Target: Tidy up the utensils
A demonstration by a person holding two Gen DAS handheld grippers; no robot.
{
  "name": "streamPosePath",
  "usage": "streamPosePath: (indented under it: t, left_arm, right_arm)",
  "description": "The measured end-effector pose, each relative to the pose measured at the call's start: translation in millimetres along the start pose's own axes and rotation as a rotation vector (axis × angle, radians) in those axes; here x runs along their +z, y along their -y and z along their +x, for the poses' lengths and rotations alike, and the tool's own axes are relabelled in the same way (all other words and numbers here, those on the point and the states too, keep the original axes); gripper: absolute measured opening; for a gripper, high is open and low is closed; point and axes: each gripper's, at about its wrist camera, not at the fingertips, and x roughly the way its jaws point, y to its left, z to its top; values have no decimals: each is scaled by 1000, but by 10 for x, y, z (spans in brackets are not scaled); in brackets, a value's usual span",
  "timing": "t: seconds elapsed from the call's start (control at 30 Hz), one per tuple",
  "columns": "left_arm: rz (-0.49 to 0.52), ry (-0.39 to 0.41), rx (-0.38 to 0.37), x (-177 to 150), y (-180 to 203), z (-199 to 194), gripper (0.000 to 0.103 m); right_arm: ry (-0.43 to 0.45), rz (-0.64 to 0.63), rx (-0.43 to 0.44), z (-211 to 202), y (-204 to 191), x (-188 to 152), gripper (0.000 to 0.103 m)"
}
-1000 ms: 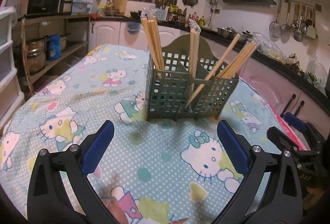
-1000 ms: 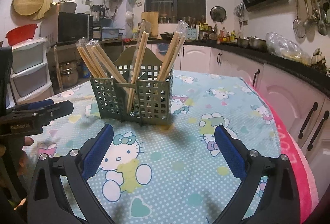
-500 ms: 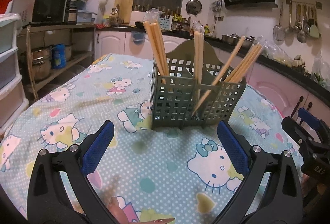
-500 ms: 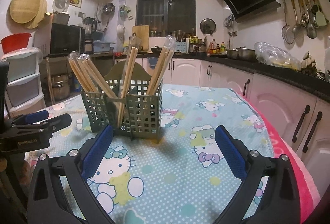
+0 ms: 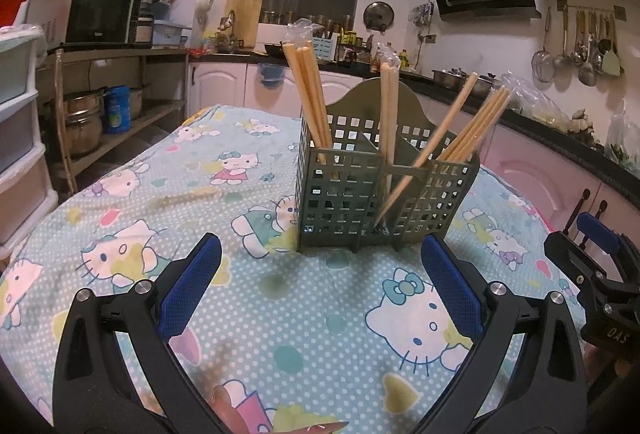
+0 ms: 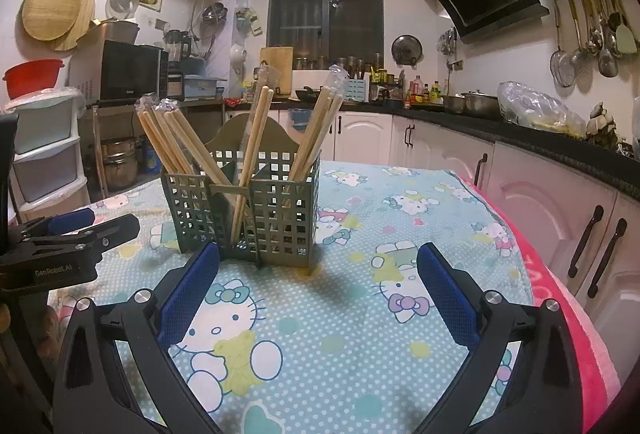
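Observation:
A green perforated utensil caddy (image 5: 380, 202) (image 6: 256, 210) stands upright on the cartoon-cat tablecloth (image 5: 200, 194) (image 6: 400, 218). Several wooden chopsticks (image 5: 308, 94) (image 6: 176, 150) lean in its compartments, some with plastic wrap at their tops. My left gripper (image 5: 320, 290) hovers open in front of the caddy with nothing between its blue pads. My right gripper (image 6: 320, 294) is also open and empty, a little nearer than the caddy. Each wrist view shows the other gripper at its edge: the right one (image 5: 600, 266) and the left one (image 6: 72, 234).
Pink and white cabinets (image 6: 560, 202) under a dark counter run along the right. A shelf with pots (image 5: 88, 122) and plastic drawers (image 6: 44, 154) stand on the left. The pink table edge (image 6: 560, 294) is on the right.
Both wrist views have tilted upward and drawn slightly back, so more of the kitchen wall shows. The caddy and chopsticks have not moved. Both grippers stay open.

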Motion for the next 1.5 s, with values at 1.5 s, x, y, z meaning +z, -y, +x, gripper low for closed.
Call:
streamPosePath:
  t: [1.5]
  left_arm:
    - [-13, 1, 24, 1, -21, 1, 92]
  right_arm:
    - [-9, 24, 5, -30, 26, 6, 96]
